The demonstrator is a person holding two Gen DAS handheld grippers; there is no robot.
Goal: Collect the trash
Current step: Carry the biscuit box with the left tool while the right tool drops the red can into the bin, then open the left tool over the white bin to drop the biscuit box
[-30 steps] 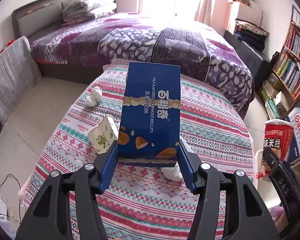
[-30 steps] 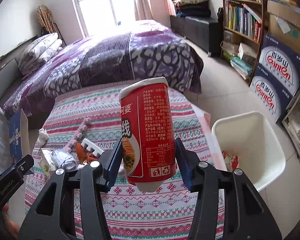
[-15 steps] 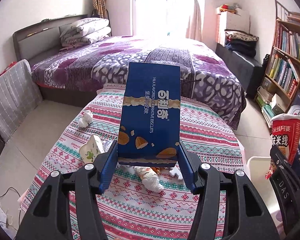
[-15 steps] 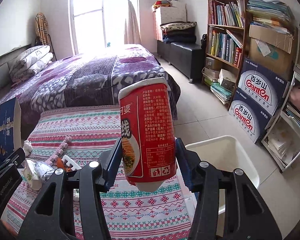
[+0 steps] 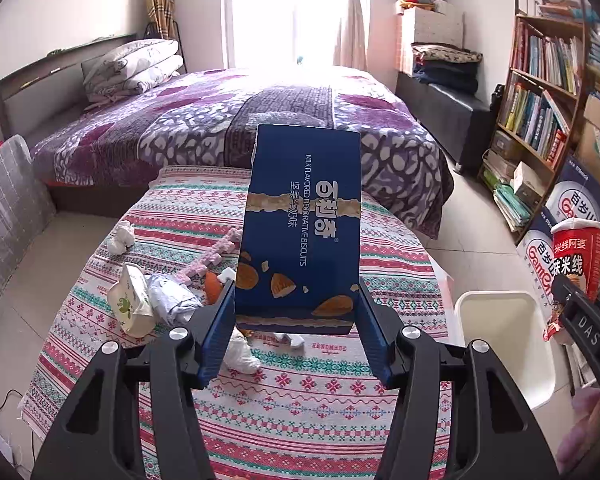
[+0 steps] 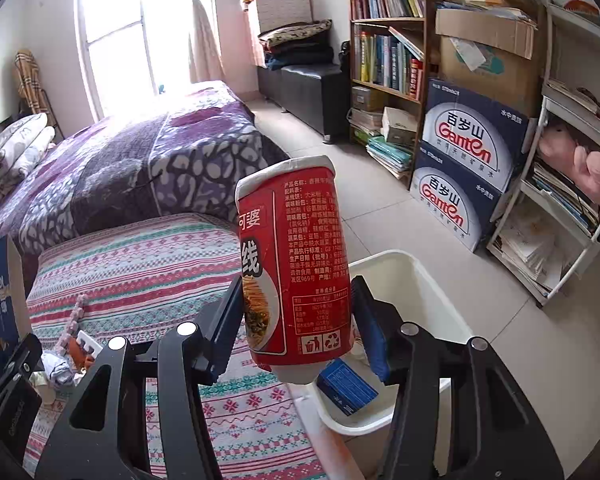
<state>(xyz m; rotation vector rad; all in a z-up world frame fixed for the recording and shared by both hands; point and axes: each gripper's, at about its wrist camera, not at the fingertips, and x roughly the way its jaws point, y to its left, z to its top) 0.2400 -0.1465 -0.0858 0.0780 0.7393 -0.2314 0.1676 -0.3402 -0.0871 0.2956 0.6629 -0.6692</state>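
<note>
A blue biscuit box (image 5: 300, 232) is gripped upright between the jaws of the left gripper (image 5: 296, 328), its lower end clamped by the blue pads on both sides. It is held above the worktop (image 5: 332, 408), which is covered by a striped patterned cloth. On that cloth, left of the box, a crumpled paper cup (image 5: 130, 300), a ball of foil (image 5: 172, 300) and a white tissue wad (image 5: 120, 238) are seen lying; another white wad (image 5: 240, 354) lies just under the jaws.

A red noodle cup (image 6: 294, 268) is grasped by the right gripper (image 6: 296, 324), tilted slightly, with the pads pressed on its lower part. It is held over the near rim of a white bin (image 6: 428, 292), which stands on the tiled floor just beside the worktop. A small blue box (image 6: 346, 390) is seen lying inside the bin. The bin (image 5: 500, 344) also appears at the right edge of the left wrist view, with the noodle cup (image 5: 576, 256) beside it.
</note>
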